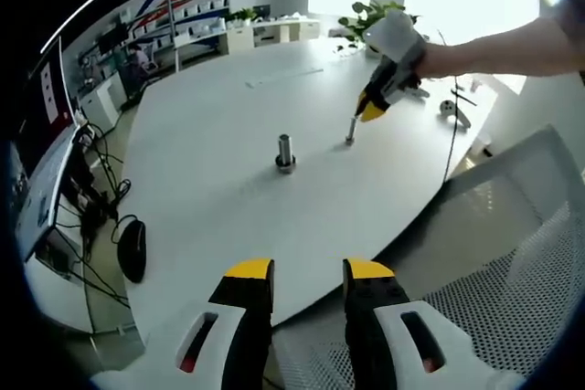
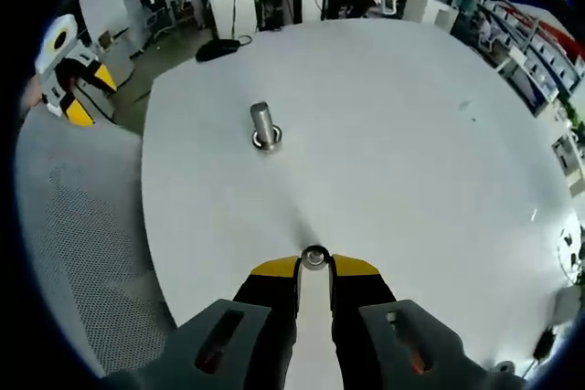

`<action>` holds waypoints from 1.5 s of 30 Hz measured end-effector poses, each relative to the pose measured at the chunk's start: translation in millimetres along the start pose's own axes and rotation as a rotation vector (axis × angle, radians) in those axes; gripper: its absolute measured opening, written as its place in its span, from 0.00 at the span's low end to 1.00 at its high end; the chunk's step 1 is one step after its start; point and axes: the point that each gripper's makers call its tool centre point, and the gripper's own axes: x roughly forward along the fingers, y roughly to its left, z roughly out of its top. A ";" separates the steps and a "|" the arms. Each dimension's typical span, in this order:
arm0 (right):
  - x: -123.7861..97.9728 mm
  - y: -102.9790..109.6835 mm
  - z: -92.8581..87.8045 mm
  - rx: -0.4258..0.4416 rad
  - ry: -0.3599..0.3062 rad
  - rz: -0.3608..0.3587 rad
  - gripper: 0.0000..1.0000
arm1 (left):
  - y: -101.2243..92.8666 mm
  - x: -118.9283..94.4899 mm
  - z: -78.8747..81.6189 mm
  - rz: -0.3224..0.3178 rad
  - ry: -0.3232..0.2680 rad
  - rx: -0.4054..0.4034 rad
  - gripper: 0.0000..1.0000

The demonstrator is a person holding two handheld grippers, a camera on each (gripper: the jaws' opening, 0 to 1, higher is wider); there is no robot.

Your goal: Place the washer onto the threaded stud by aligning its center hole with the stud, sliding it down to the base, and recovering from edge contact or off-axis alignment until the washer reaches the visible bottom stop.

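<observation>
Washer (image 2: 314, 258): small metal ring, grey, shiny, dark centre hole; pinched at the rim between the yellow tips of the right tool (image 2: 314, 267), low over the counter (image 2: 411, 152). In the left gripper view, seen at the right tool (image 1: 366, 114) as a thin grey piece reaching down to the counter (image 1: 210, 134) — too small to make out as a ring there, and contact with the surface cannot be told.

Stud (image 2: 264, 124): short upright metal cylinder, polished, on a wider round base; threads too fine to see. Standing on the counter well apart from the washer; same stud (image 1: 285, 152) near mid-counter in the left gripper view.

Left tool (image 1: 308, 273): released, yellow-tipped jaws apart with nothing between, hanging off the counter edge above a mesh chair (image 1: 512, 262). Also at the far left of the right gripper view (image 2: 78, 98), partly cut off.

Counter: white, smooth, matte, rounded edge. Chair mesh pale grey, perforated. Black mouse-like object (image 1: 132, 249) on the floor beside cables. Hand (image 1: 430, 59) on the right tool, forearm cut off by the frame.
</observation>
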 end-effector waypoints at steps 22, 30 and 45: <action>27.9 0.2 -11.2 0.006 0.065 0.019 0.14 | -1.5 1.6 -2.6 -0.007 0.014 0.003 0.28; 43.3 0.7 -22.3 0.019 0.099 0.027 0.11 | -0.2 1.5 -4.1 -0.003 0.020 -0.002 0.28; 38.8 3.7 -21.9 0.042 0.030 0.026 0.20 | 0.4 2.0 -4.1 -0.005 0.020 -0.011 0.28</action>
